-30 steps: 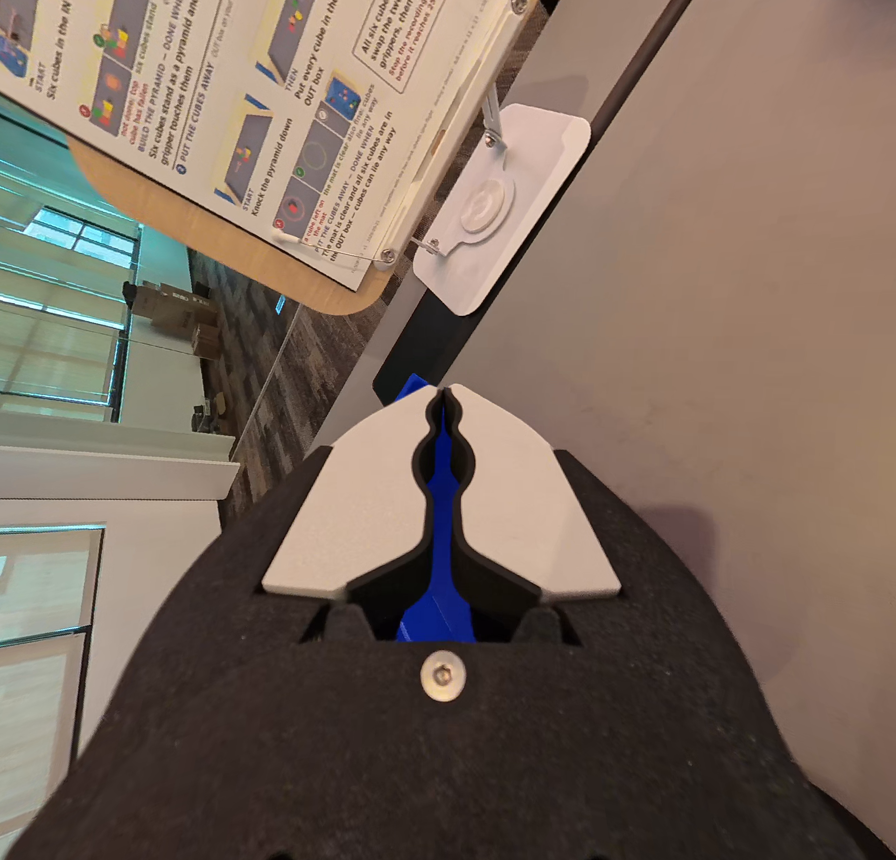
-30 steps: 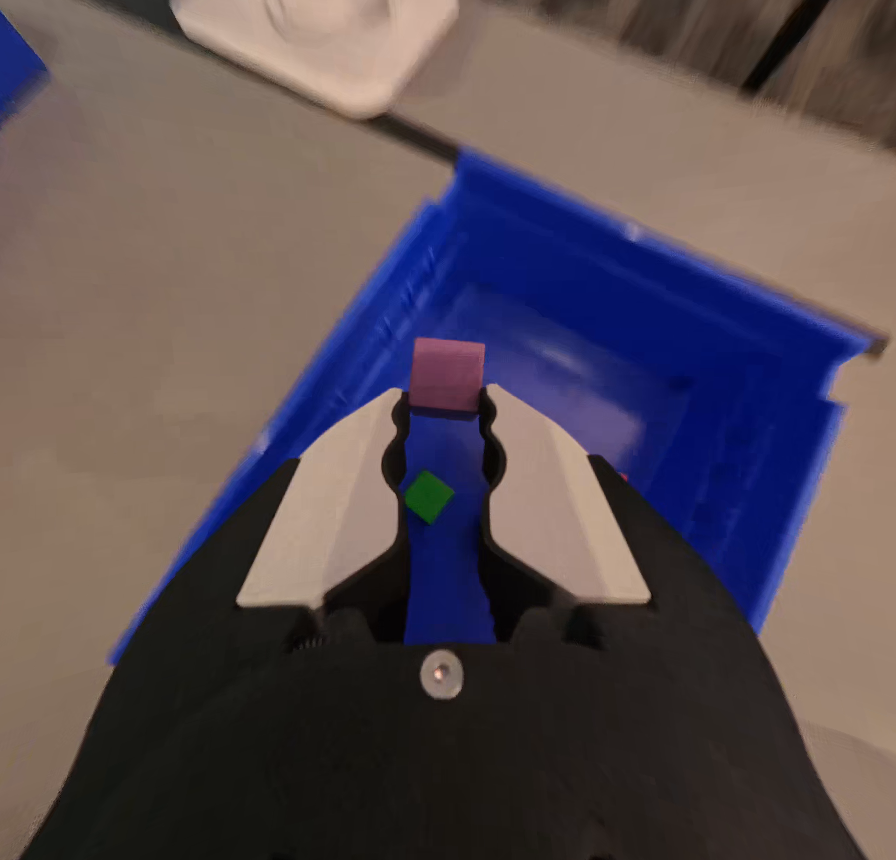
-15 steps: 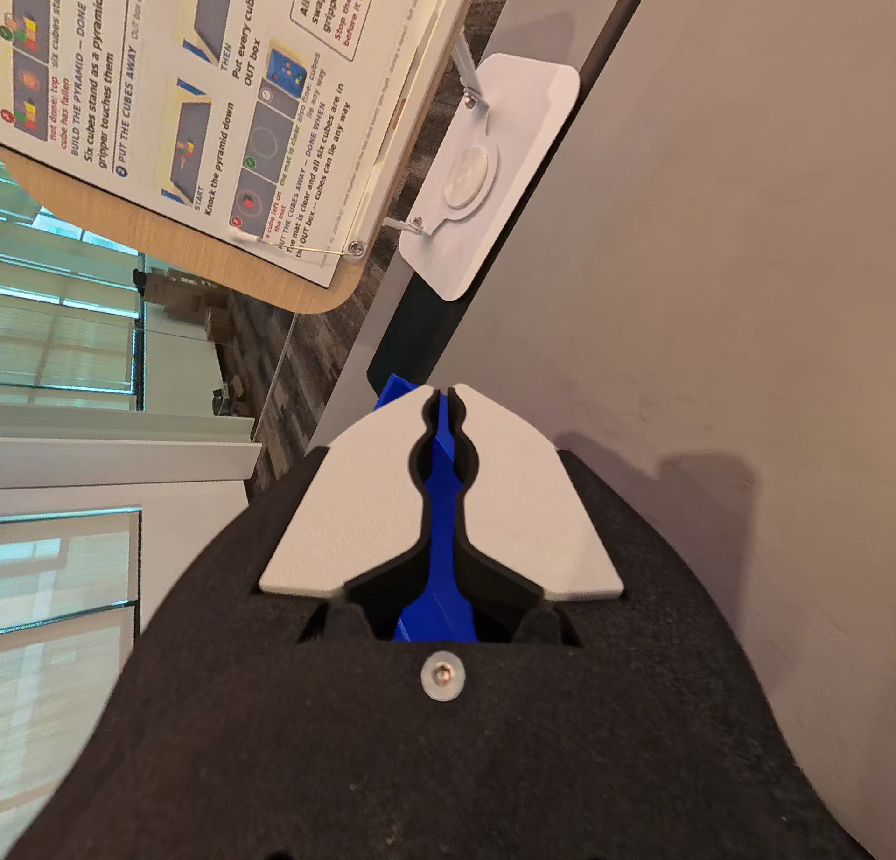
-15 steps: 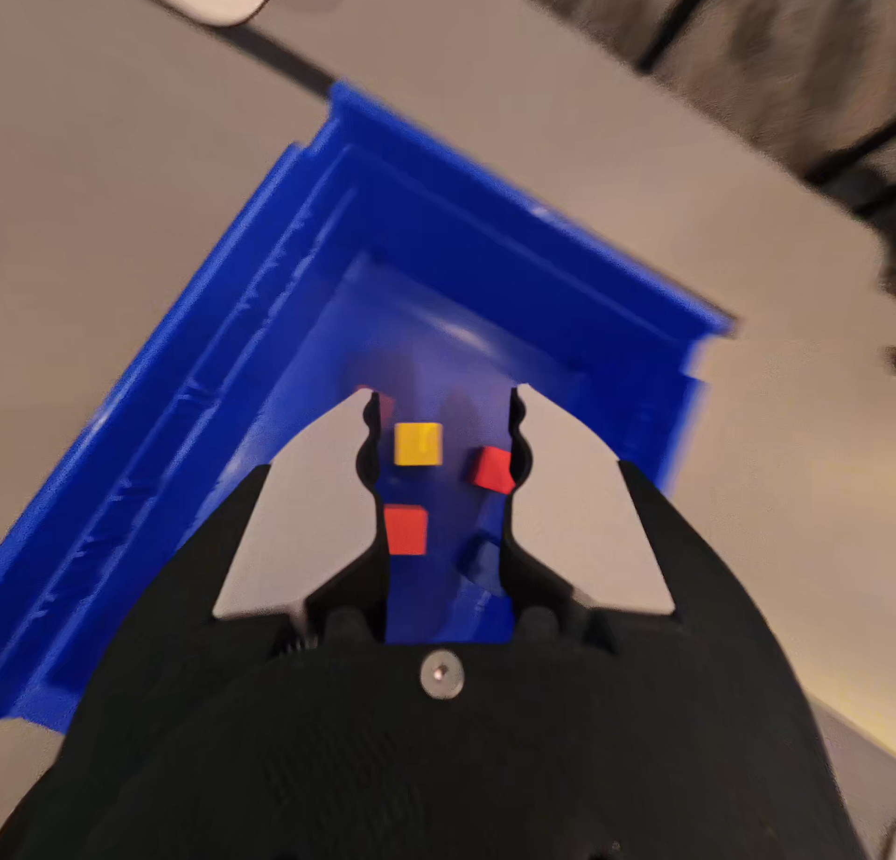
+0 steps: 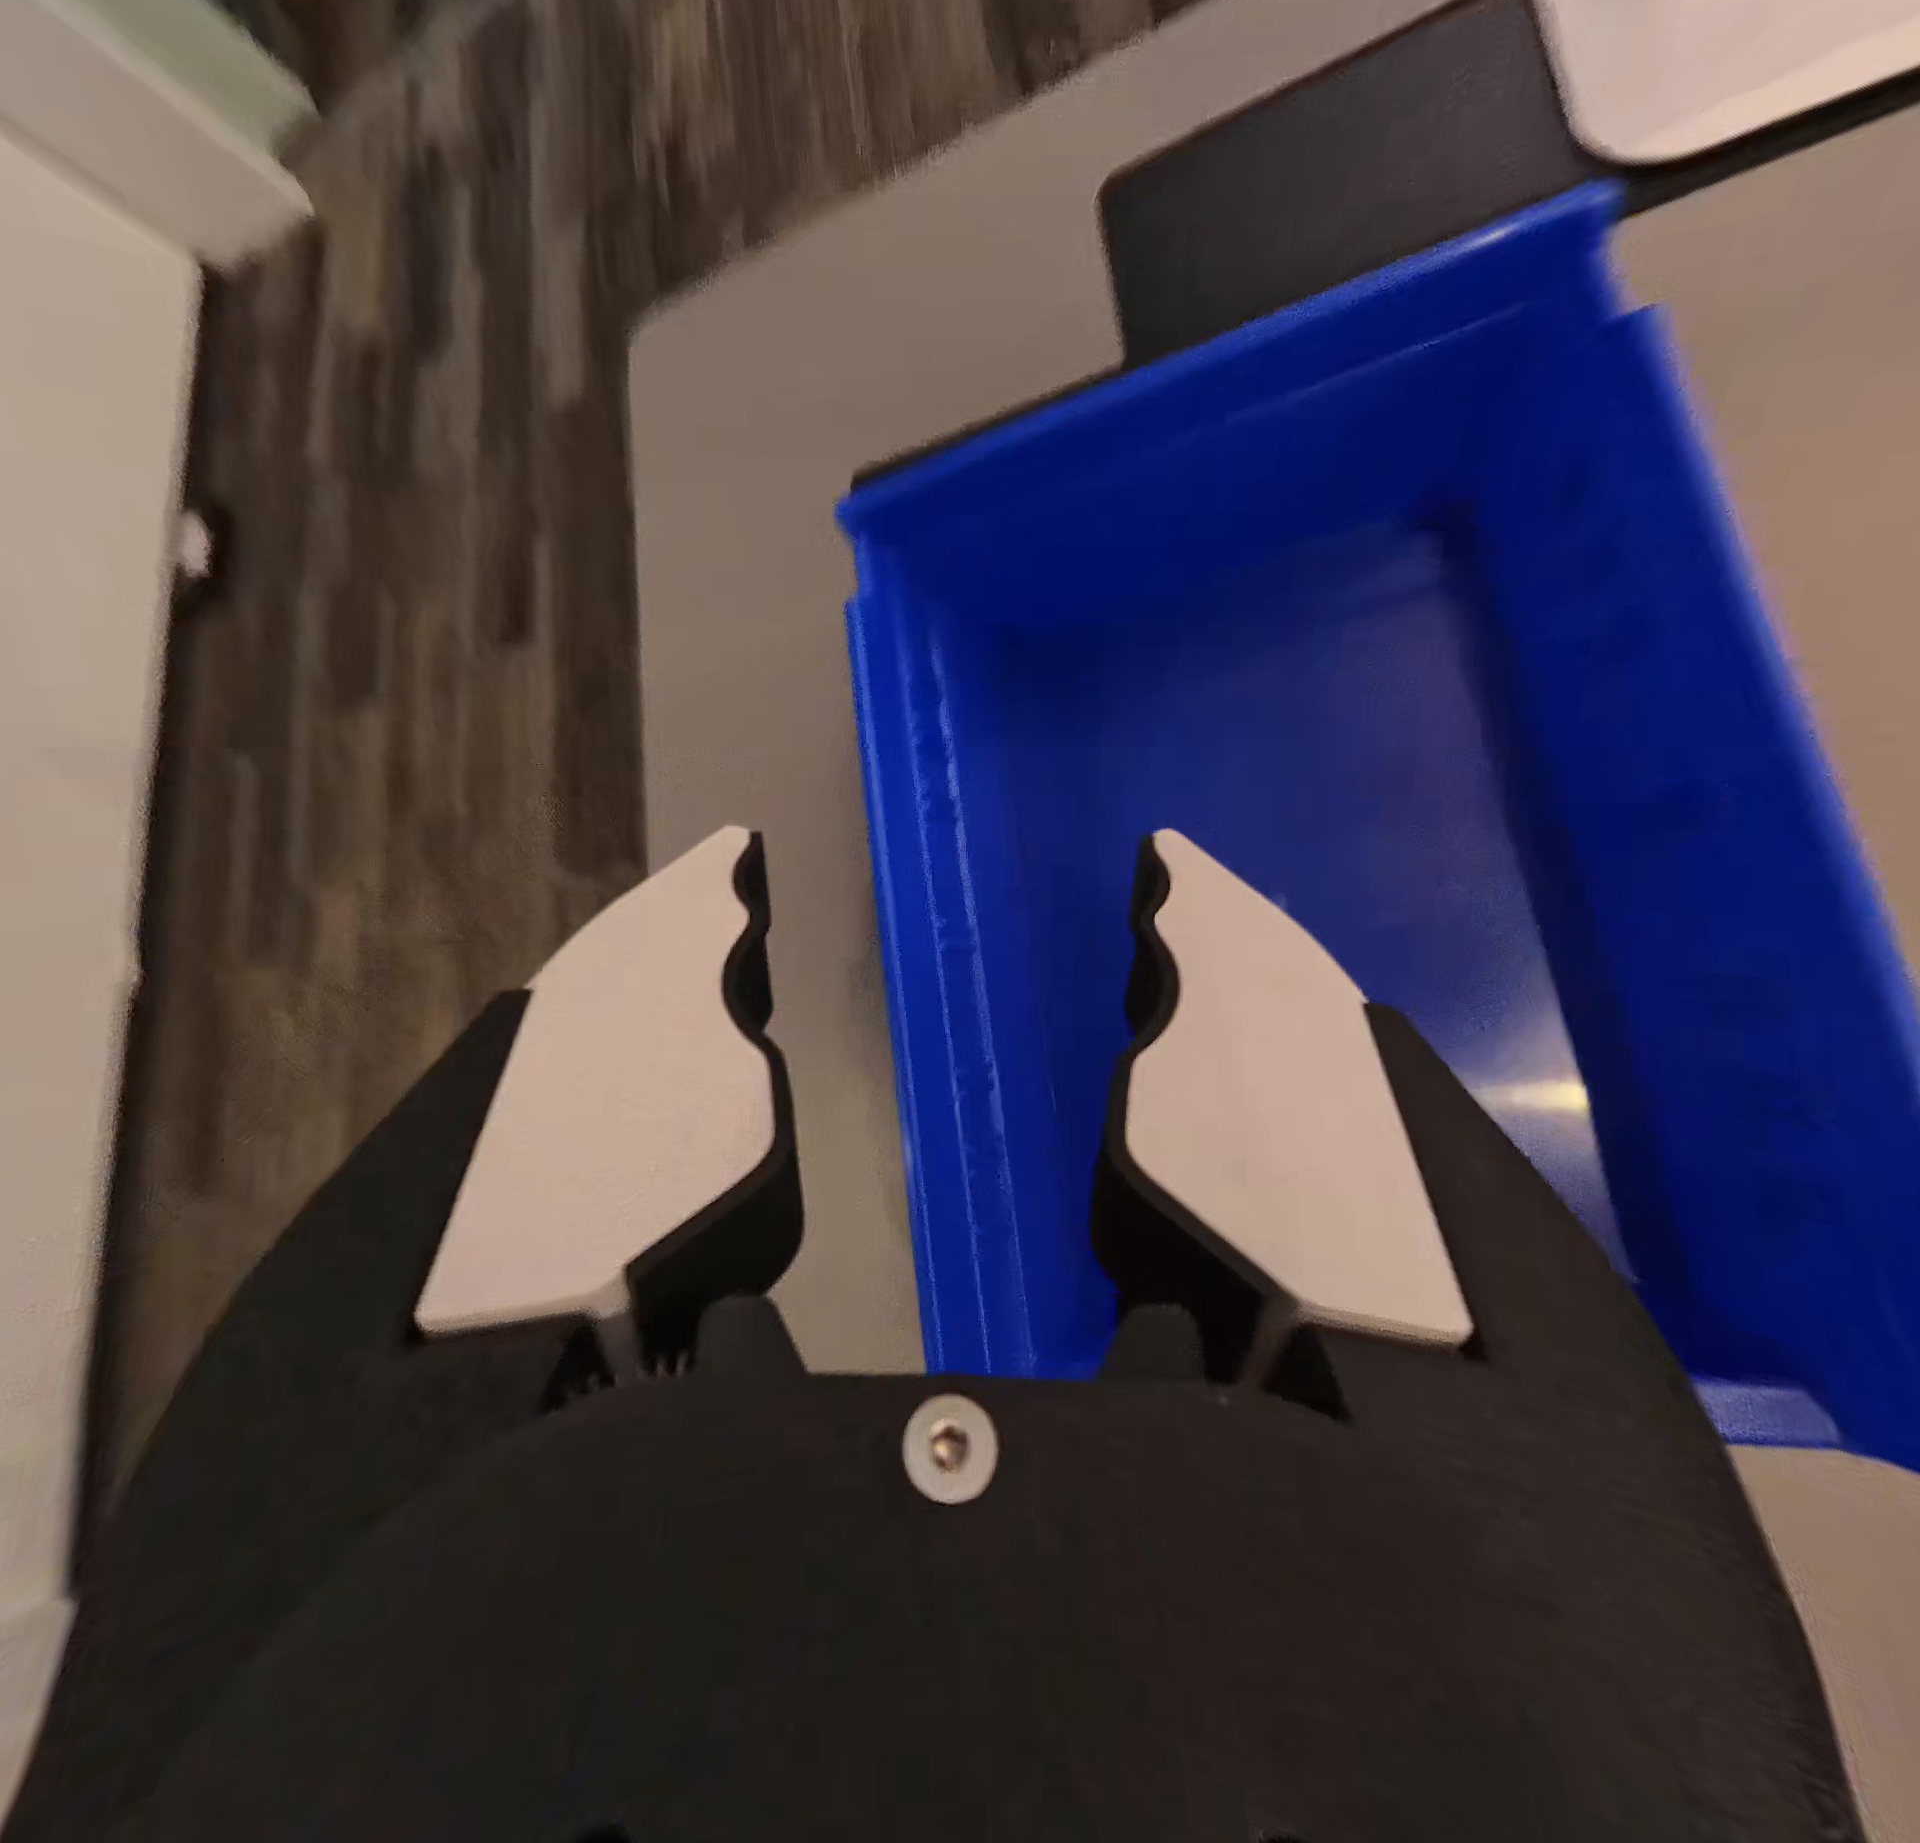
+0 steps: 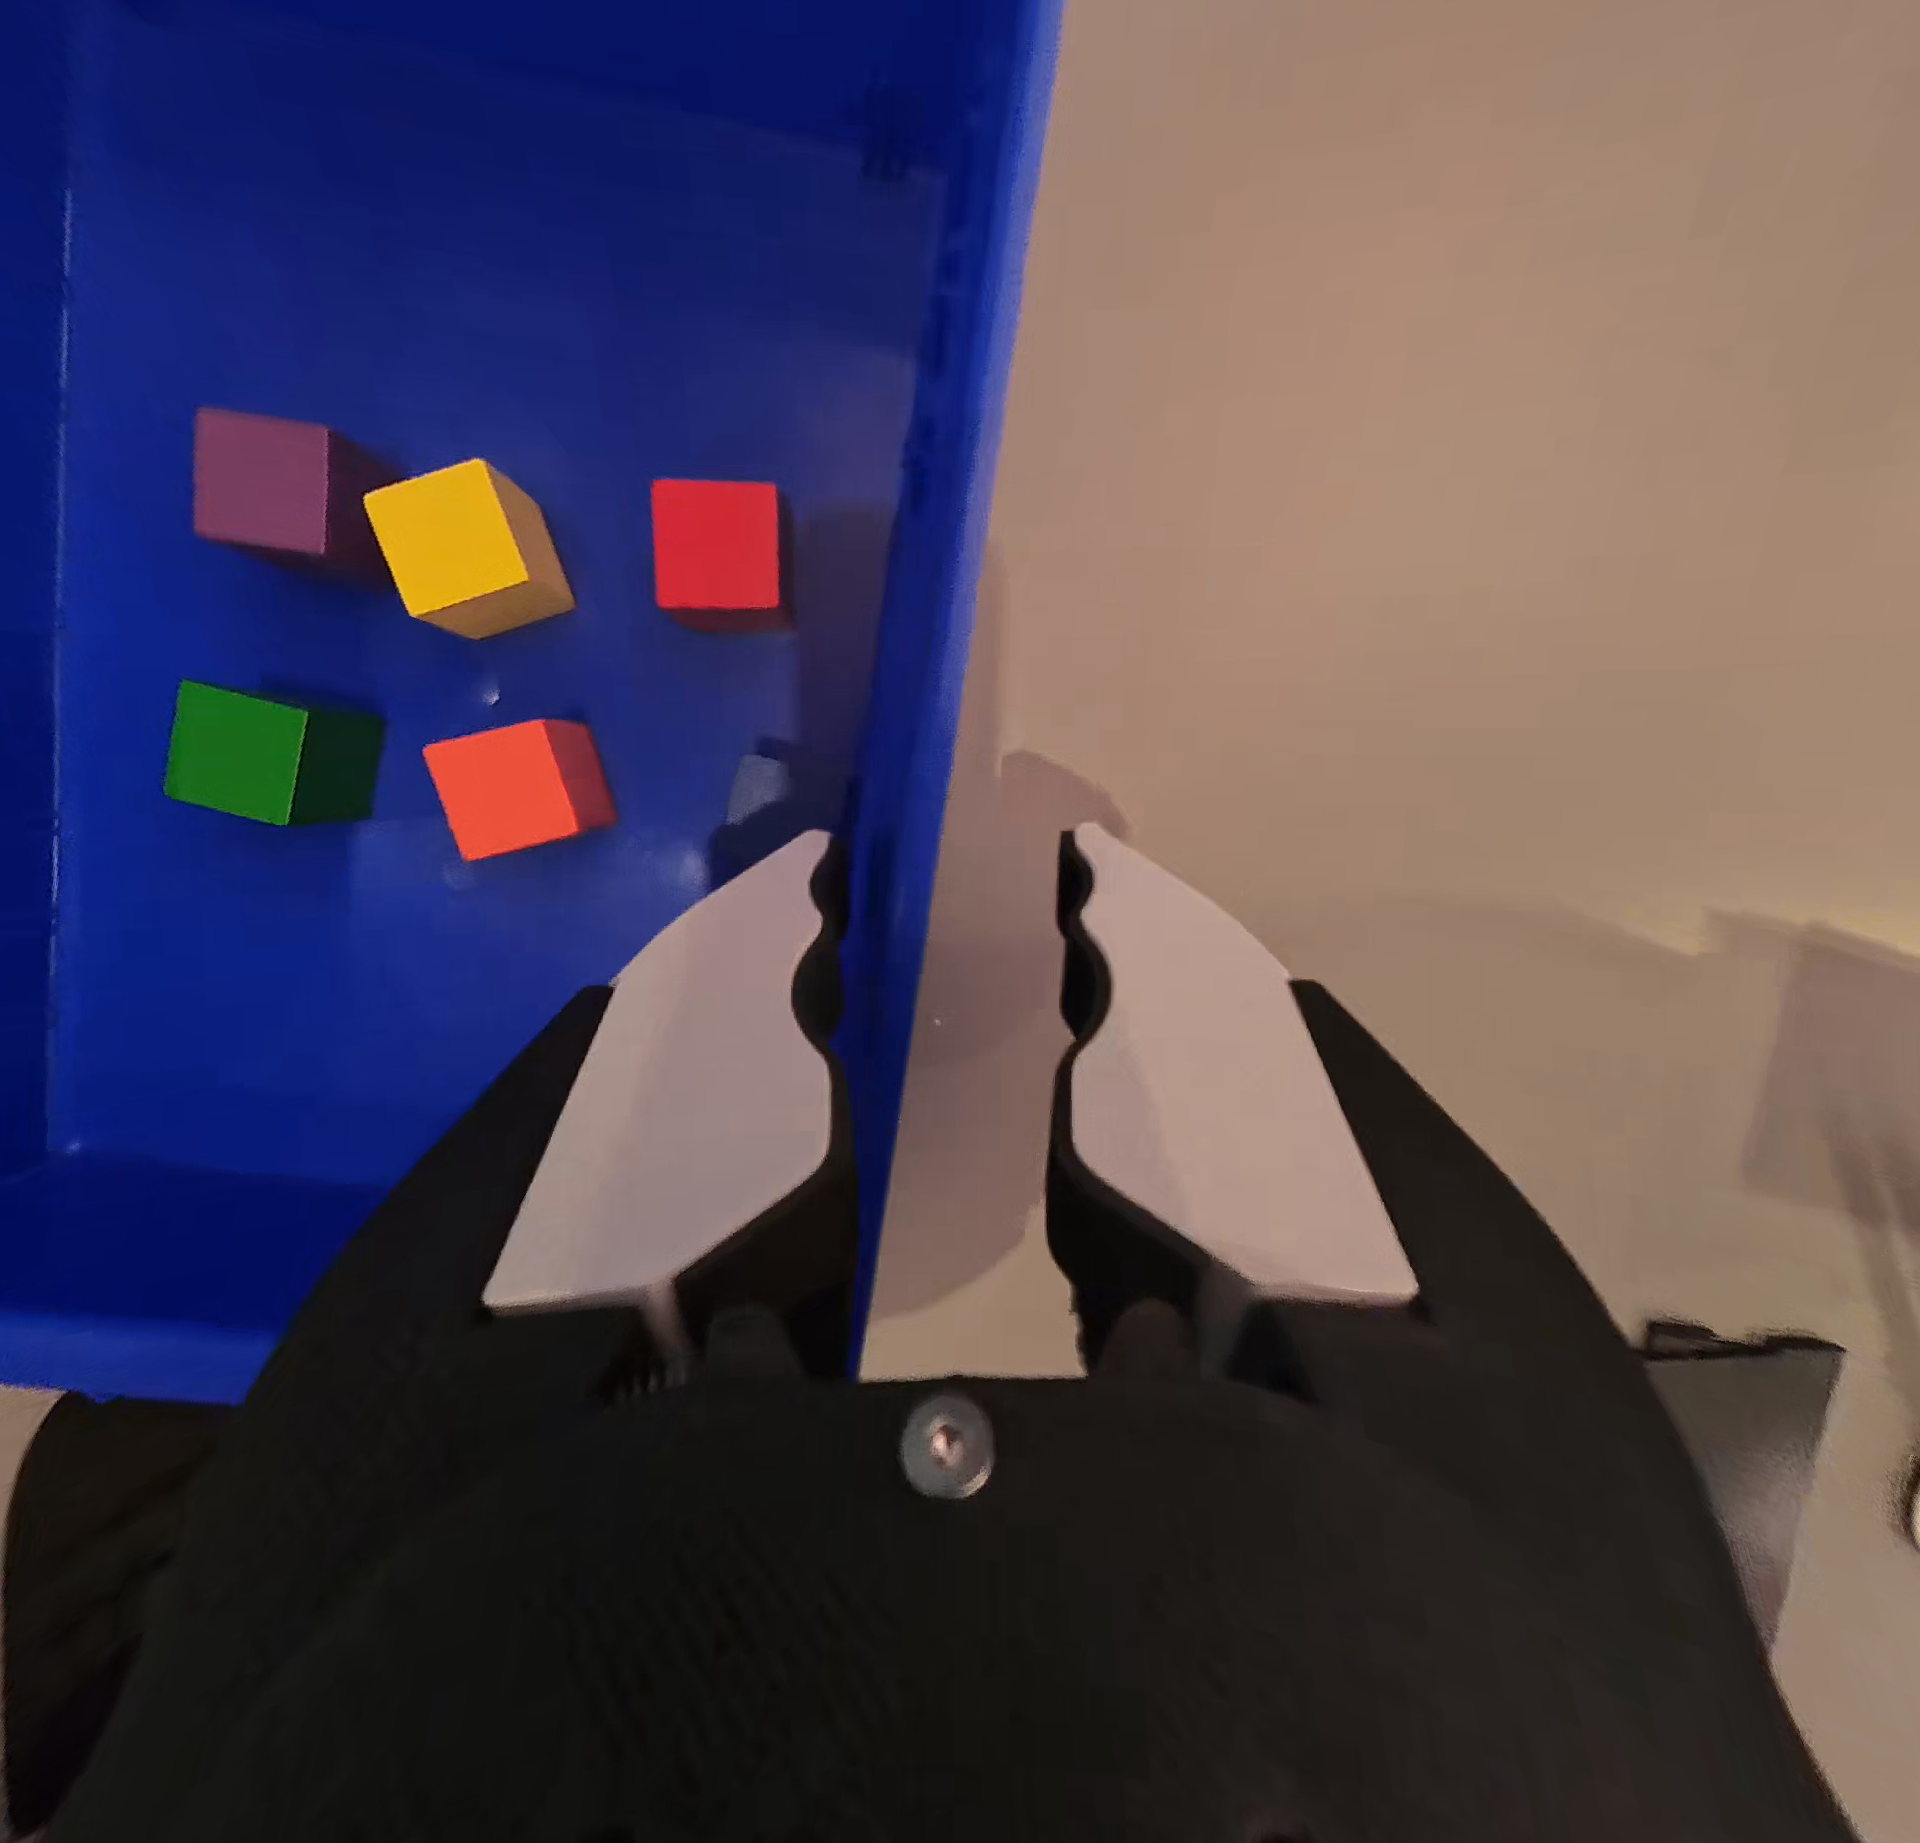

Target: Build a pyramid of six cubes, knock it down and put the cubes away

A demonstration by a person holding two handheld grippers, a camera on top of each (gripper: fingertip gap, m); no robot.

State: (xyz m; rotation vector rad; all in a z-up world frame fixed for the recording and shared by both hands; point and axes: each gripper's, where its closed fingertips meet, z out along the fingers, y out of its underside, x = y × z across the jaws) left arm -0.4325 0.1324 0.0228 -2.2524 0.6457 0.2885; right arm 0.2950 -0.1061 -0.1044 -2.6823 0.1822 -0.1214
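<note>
In the right wrist view a blue box (image 6: 520,235) holds several cubes: purple (image 6: 265,484), yellow (image 6: 457,536), red (image 6: 717,544), green (image 6: 239,749), orange (image 6: 509,785), and a blue one (image 6: 758,791) half hidden by the box's right wall. My right gripper (image 6: 948,843) is open and empty, its jaws on either side of that wall. In the left wrist view a second blue box (image 5: 1351,754) looks empty. My left gripper (image 5: 951,843) is open and empty, with its jaws on either side of that box's left wall.
Both boxes sit on a grey table (image 5: 727,598). A dark mat (image 5: 1299,235) and a white stand base (image 5: 1714,27) lie beyond the left box. The table edge and the wood-look floor (image 5: 416,443) are to its left. A dark object (image 6: 1745,1430) lies at the lower right. My hands' fingertips stand some 75 centimetres from each other.
My right gripper let go of the purple cube into the box, then moved over the box's right wall. My left gripper opened from shut, and its view swung down over the empty box.
</note>
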